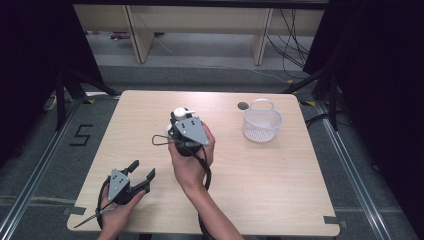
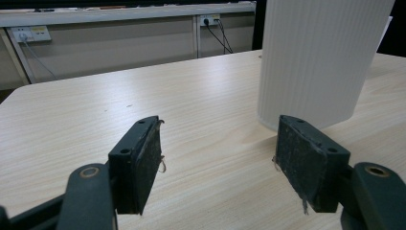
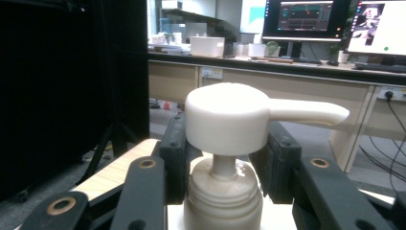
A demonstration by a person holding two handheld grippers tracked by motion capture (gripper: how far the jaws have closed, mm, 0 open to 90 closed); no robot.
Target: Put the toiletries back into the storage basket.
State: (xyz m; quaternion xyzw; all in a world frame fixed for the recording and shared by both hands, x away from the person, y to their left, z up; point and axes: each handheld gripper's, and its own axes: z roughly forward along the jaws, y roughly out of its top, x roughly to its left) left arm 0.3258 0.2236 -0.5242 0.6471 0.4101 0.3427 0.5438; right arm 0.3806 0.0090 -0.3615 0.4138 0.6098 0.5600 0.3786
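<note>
Right now my right gripper (image 1: 181,118) pinches the pump bottle (image 3: 225,158) at its neck, mid-table, basket (image 1: 262,125) at three o'clock. My left gripper (image 1: 141,175), at seven o'clock, gapes wide. Gripped so high, I judge the bottle could swing or slip.

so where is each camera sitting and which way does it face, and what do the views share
High view: above the person's side, looking forward and down on the table; both forearms enter from below, left gripper and right gripper too.
Left gripper view: rides the left gripper, low over the tabletop, facing the ribbed white bottle between open jaws.
Right gripper view: rides the right gripper, jaws clamped below the pump head, facing desks and monitors.
Shared: the bottle appears in all three views.
</note>
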